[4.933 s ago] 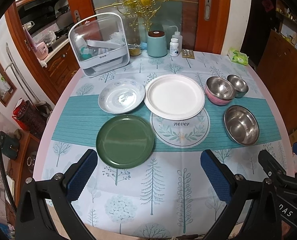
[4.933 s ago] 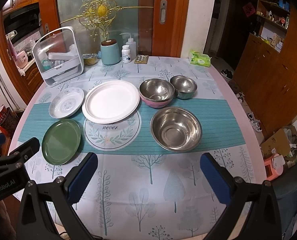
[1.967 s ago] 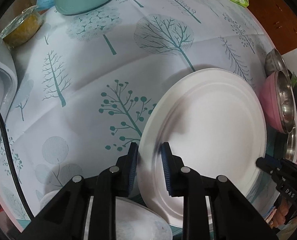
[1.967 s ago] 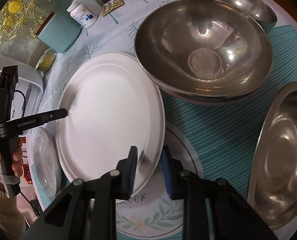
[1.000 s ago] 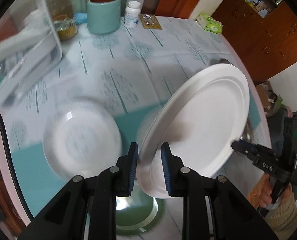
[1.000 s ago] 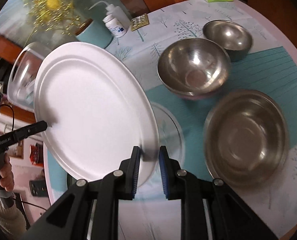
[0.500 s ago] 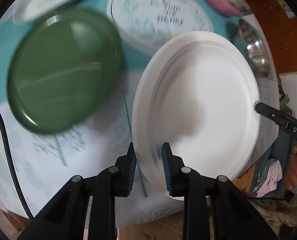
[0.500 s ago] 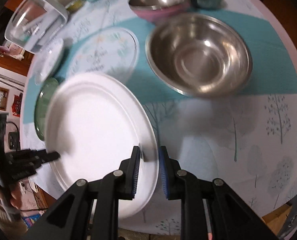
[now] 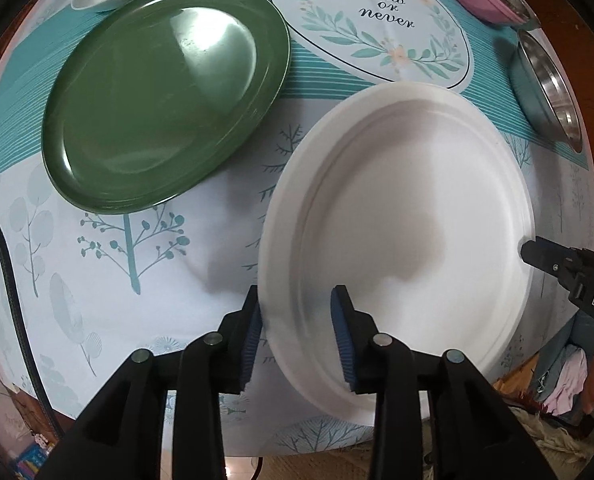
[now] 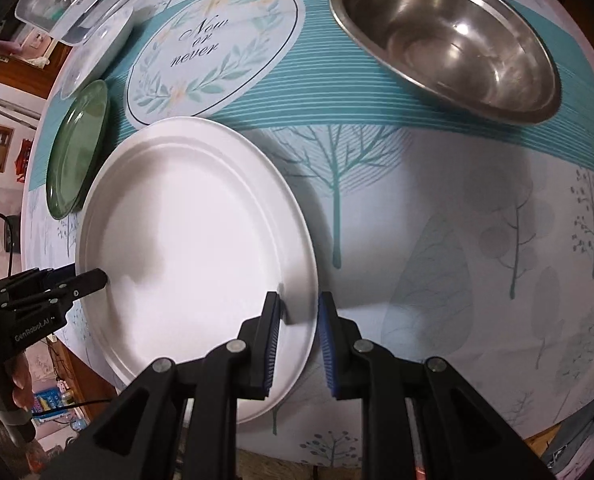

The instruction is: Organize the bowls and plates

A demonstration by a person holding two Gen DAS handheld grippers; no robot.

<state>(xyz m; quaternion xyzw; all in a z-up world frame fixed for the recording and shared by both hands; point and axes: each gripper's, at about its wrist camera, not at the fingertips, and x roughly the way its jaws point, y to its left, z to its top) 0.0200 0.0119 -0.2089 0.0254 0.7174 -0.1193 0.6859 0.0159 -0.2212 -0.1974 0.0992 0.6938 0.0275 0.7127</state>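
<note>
At the near edge of the bench [image 9: 145, 280] lies the white plate [image 9: 409, 216], its near rim past the edge. Left gripper [image 9: 297, 332] jaws are opening, the rim between them; right gripper [image 10: 299, 344] jaws pinch the opposite rim. Judged risk: a lone lift tips it onto the floor.

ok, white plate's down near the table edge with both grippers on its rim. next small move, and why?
Probably open the right gripper and lift both clear. The white plate looks to lie flat on the tablecloth, beside the green plate. The left gripper is already opening around the rim, its pads looking clear, while the right one's pads look clamped on the opposite rim.
</note>
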